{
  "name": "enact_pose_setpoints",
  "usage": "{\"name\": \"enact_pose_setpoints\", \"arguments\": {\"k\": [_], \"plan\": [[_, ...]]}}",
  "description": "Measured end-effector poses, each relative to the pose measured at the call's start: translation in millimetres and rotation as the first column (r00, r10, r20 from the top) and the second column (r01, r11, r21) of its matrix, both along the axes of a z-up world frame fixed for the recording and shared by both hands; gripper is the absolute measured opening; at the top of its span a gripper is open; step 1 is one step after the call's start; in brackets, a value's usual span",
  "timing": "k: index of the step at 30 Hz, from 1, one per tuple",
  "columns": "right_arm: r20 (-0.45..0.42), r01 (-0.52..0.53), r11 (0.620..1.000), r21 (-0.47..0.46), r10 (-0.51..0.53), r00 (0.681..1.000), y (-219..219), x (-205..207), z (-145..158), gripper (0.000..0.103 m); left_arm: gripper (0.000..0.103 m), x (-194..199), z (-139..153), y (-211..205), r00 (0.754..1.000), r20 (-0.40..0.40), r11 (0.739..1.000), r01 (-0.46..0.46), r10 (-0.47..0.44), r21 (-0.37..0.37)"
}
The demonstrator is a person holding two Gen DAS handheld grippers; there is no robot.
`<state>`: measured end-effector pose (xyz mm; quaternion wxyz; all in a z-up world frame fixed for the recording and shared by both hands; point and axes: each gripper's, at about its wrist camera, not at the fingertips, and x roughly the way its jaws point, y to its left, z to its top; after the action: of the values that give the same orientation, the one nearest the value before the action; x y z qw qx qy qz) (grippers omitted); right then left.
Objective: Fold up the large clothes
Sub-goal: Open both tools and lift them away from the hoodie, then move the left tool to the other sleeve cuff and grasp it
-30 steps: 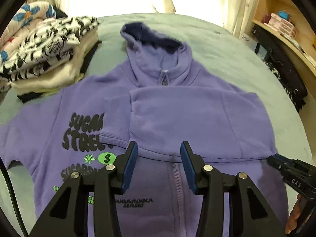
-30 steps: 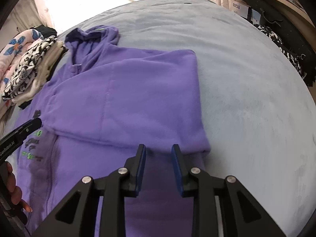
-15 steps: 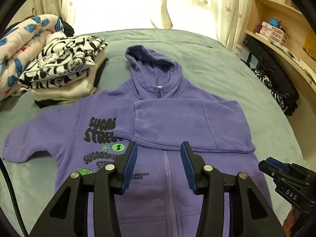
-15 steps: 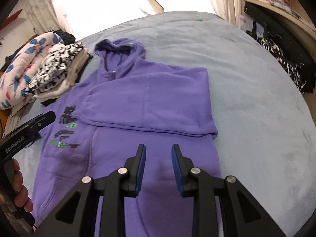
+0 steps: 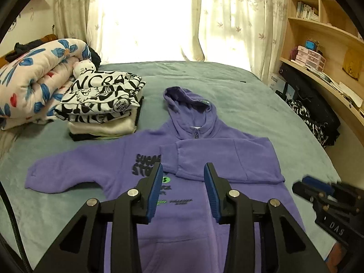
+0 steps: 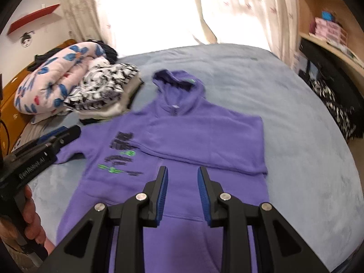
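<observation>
A purple zip hoodie lies face up on the grey-blue bed, hood toward the window; it also shows in the right wrist view. Its right sleeve is folded across the chest. Its left sleeve lies spread out to the left. My left gripper is open and empty, held above the hoodie's chest print. My right gripper is open and empty above the hoodie's lower front. Each gripper shows at the edge of the other's view.
A stack of folded clothes topped by a black-and-white shirt sits left of the hood. A rolled floral quilt lies behind it. Shelves and a dark bag stand to the right of the bed.
Both grippers have pulled back and risen from the hoodie, so more of the bed and room shows. The hoodie lies as before with the right sleeve folded over.
</observation>
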<state>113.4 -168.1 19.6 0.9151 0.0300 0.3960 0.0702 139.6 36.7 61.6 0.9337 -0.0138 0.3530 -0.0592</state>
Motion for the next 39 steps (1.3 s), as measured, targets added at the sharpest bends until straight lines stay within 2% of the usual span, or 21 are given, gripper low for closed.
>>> {"name": "enact_pose_setpoints", "arguments": {"k": [2, 4, 6, 11, 16, 19, 23, 33, 36, 39], "plan": [[0.028, -0.03, 1.0, -0.005, 0.03, 0.999, 18, -2, 12, 0.028, 0.036, -6, 5, 12, 1.0, -0.014, 1.0, -0.007, 0.008, 0.014], [0.047, -0.056, 0.998, -0.01, 0.057, 0.997, 32, -4, 20, 0.038, 0.036, -11, 8, 25, 0.999, -0.027, 1.0, -0.019, 0.02, 0.019], [0.072, -0.083, 0.996, -0.022, 0.084, 0.994, 52, -5, 28, 0.043, 0.036, -16, 10, 40, 0.999, -0.035, 0.999, -0.035, 0.036, 0.017], [0.089, -0.143, 0.989, -0.048, 0.146, 0.985, 99, -2, 34, 0.043, 0.036, -28, 10, 88, 0.993, -0.028, 0.993, -0.113, 0.114, 0.03], [0.093, -0.187, 0.98, -0.066, 0.192, 0.977, 143, 6, 30, 0.043, 0.036, -30, -2, 139, 0.981, -0.05, 0.982, -0.186, 0.187, 0.025], [0.099, -0.202, 0.976, -0.078, 0.209, 0.973, 167, 11, 25, 0.043, 0.036, -29, -16, 171, 0.969, -0.071, 0.972, -0.235, 0.236, 0.023], [0.087, -0.214, 0.973, -0.091, 0.221, 0.971, 193, 21, 10, 0.043, 0.036, -22, -43, 218, 0.948, -0.145, 0.957, -0.29, 0.284, -0.02], [0.004, -0.217, 0.97, -0.11, 0.219, 0.976, 237, 51, -44, 0.043, 0.036, -2, -112, 296, 0.892, -0.271, 0.916, -0.394, 0.362, -0.076], [-0.017, -0.219, 0.97, -0.108, 0.219, 0.976, 243, 59, -58, 0.043, 0.036, 2, -133, 320, 0.877, -0.305, 0.896, -0.425, 0.372, -0.128], [-0.043, -0.225, 0.969, -0.101, 0.222, 0.974, 246, 64, -72, 0.043, 0.036, 6, -155, 348, 0.864, -0.341, 0.862, -0.456, 0.37, -0.222]]}}
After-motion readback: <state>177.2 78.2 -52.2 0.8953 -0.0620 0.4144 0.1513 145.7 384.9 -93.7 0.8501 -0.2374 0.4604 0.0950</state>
